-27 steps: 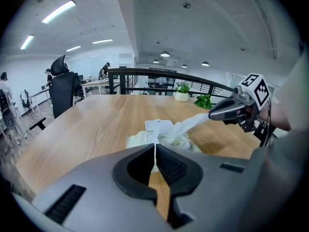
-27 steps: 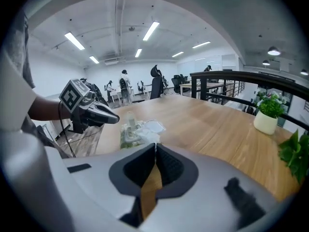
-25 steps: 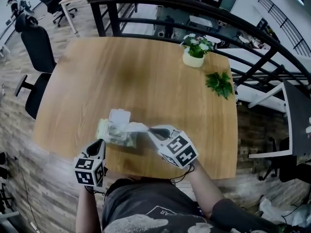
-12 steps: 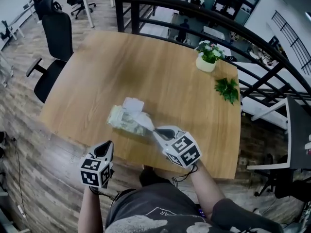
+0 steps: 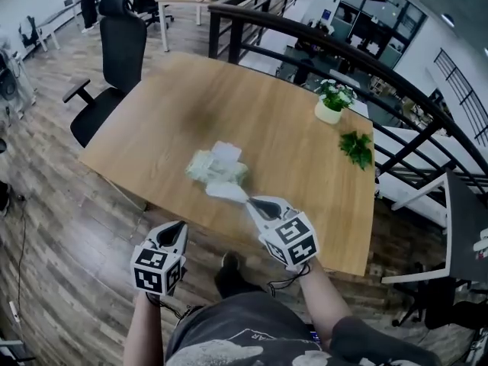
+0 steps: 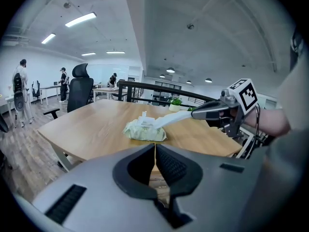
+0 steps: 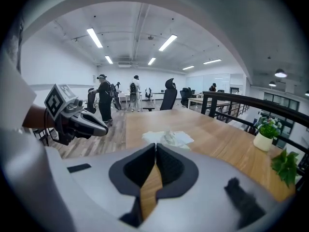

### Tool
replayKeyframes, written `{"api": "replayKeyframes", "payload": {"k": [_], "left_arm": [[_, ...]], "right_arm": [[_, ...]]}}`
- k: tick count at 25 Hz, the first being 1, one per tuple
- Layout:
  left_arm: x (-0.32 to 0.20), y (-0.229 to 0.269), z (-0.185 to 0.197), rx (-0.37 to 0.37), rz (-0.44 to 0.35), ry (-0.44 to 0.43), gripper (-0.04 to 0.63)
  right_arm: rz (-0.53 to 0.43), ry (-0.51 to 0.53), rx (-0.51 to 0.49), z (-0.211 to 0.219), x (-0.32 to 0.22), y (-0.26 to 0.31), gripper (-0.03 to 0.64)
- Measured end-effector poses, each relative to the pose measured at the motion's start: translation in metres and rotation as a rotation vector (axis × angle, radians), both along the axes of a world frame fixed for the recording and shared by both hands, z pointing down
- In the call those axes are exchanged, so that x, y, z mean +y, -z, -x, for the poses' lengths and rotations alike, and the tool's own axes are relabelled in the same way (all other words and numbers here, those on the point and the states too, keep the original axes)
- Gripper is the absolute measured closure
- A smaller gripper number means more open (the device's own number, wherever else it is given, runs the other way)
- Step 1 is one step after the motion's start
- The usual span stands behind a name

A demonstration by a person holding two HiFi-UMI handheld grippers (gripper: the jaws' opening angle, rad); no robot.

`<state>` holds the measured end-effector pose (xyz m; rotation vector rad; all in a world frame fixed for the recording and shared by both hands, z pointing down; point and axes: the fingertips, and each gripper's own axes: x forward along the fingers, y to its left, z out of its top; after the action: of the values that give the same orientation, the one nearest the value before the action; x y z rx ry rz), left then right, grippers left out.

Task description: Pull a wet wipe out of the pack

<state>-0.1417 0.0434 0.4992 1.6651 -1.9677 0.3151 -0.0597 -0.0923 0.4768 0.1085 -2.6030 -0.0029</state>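
A pale green wet-wipe pack [image 5: 214, 166] lies on the wooden table [image 5: 282, 132] with its white lid flipped up. A white wipe [image 5: 227, 191] stretches from the pack's opening toward me, its near end pinched in my right gripper [image 5: 250, 201], which is shut on it near the table's front edge. The left gripper view shows the same: the pack [image 6: 144, 129], the taut wipe [image 6: 175, 118] and the right gripper [image 6: 194, 116] at its end. My left gripper [image 5: 177, 229] is shut and empty, off the table's front edge over the floor, apart from the pack.
A white pot of flowers [image 5: 332, 102] and a green sprig [image 5: 356, 148] sit at the table's far right. A black office chair [image 5: 116, 56] stands at the left, and a black railing [image 5: 320, 33] runs behind the table. People stand far off in the room.
Both grippers have drawn back toward me and risen a little. The wipe has come farther out of the pack. The left gripper now hangs beyond the table edge.
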Motion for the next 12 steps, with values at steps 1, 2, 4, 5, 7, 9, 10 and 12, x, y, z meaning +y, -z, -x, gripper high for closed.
{"api": "replayKeyframes", "payload": {"k": [1, 2, 4, 5, 7, 9, 10, 12], "left_arm": [[0.008, 0.002, -0.006, -0.006, -0.006, 0.002, 0.579], [0.017, 0.003, -0.013, -0.01, -0.012, 0.005, 0.58], [0.036, 0.005, -0.027, -0.008, -0.022, 0.009, 0.58], [0.045, 0.006, -0.037, 0.0, -0.025, 0.007, 0.58], [0.064, 0.006, -0.056, 0.013, -0.028, 0.0, 0.58], [0.083, 0.007, -0.073, 0.014, -0.034, 0.007, 0.58], [0.093, 0.008, -0.08, 0.013, -0.04, 0.015, 0.58], [0.112, 0.01, -0.094, 0.009, -0.054, 0.031, 0.58]], "right_arm": [[-0.005, 0.005, -0.004, -0.006, 0.009, 0.002, 0.589], [-0.007, 0.01, -0.008, -0.011, 0.019, 0.004, 0.589], [-0.009, 0.022, -0.012, -0.025, 0.04, 0.005, 0.589], [-0.011, 0.03, -0.01, -0.033, 0.051, 0.005, 0.589], [-0.015, 0.045, -0.003, -0.05, 0.074, 0.003, 0.589], [-0.018, 0.056, 0.001, -0.068, 0.095, 0.002, 0.589], [-0.018, 0.058, 0.002, -0.077, 0.104, 0.001, 0.589], [-0.018, 0.059, 0.006, -0.095, 0.121, 0.0, 0.589]]}}
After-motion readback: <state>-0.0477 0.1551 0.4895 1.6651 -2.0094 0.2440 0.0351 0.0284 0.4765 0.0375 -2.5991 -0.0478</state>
